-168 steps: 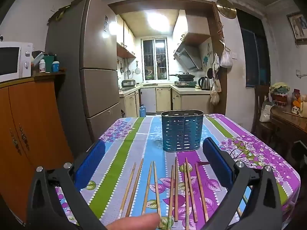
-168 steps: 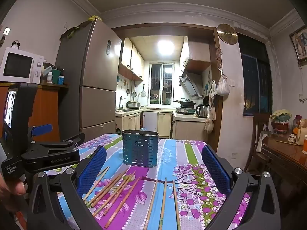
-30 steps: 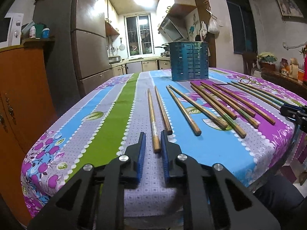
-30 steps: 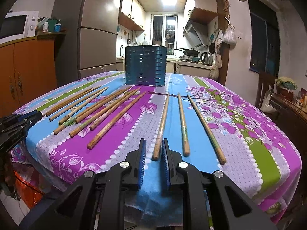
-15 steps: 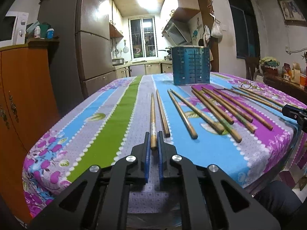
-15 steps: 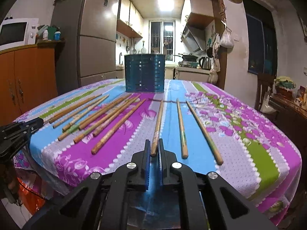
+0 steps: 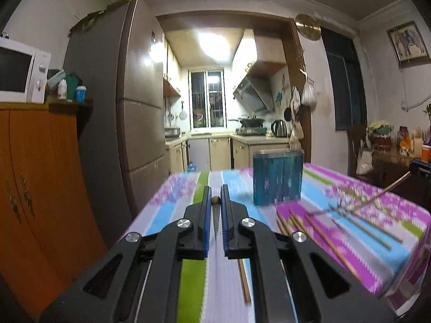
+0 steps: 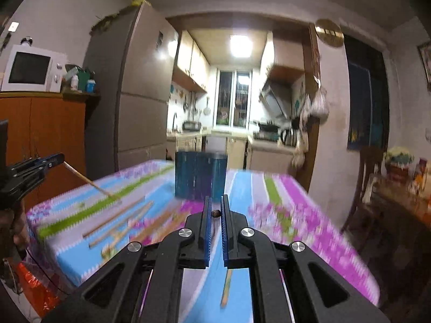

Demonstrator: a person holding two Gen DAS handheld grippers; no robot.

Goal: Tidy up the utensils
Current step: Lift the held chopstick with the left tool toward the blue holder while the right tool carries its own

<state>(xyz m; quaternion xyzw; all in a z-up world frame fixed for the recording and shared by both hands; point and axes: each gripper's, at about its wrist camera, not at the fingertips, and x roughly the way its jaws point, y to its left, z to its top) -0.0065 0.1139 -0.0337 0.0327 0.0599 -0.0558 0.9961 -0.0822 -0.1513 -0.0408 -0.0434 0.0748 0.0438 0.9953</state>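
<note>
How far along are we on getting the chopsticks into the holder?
Nothing looks stowed yet: no chopstick shows above the blue utensil holder. In hand: the left gripper is shut on a chopstick and the right gripper on another chopstick, both lifted at one end. Left: the other chopsticks lying on the floral tablecloth.
</note>
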